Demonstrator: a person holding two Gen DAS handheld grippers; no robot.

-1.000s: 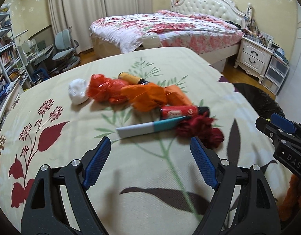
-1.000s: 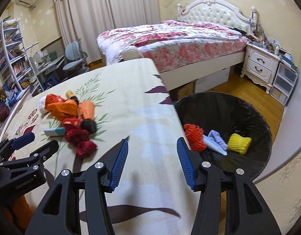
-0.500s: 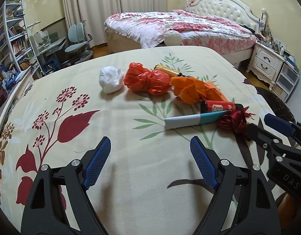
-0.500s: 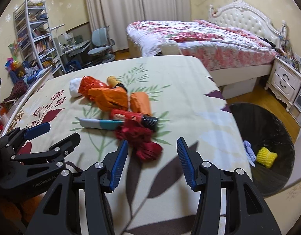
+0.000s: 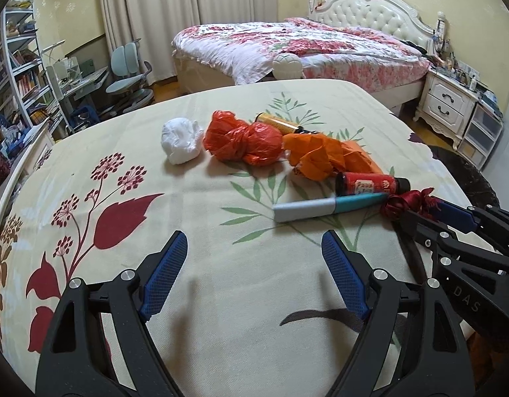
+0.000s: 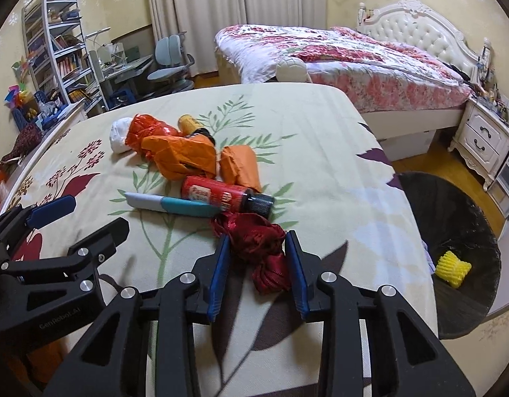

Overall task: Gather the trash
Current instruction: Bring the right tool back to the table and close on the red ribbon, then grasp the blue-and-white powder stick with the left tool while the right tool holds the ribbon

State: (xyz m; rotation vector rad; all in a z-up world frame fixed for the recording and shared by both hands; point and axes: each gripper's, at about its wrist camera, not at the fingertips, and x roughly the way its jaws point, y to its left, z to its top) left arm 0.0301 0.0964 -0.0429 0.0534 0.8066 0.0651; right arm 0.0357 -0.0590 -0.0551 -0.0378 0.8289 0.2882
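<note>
right gripper [image 6: 258, 266]: fingers [image 6: 220, 274] closing around the dark red ribbon bundle [image 6: 259, 248], one blue pad on each side of it
left gripper [image 6: 61, 221]: at the left edge, fingers spread, nothing between them
table [image 6: 320, 152]: cream cloth with leaf and flower print
trash pile: red bottle with black cap [image 6: 226, 197] just behind the bundle, grey and teal tube [image 6: 171, 205] beside it, crumpled orange paper [image 6: 181, 155], red plastic bag [image 6: 145, 130], white wad [image 6: 119, 134], yellow can [image 6: 191, 125]
bin [image 6: 453, 231]: black liner, right of the table, yellow foam net [image 6: 452, 268] inside
</note>
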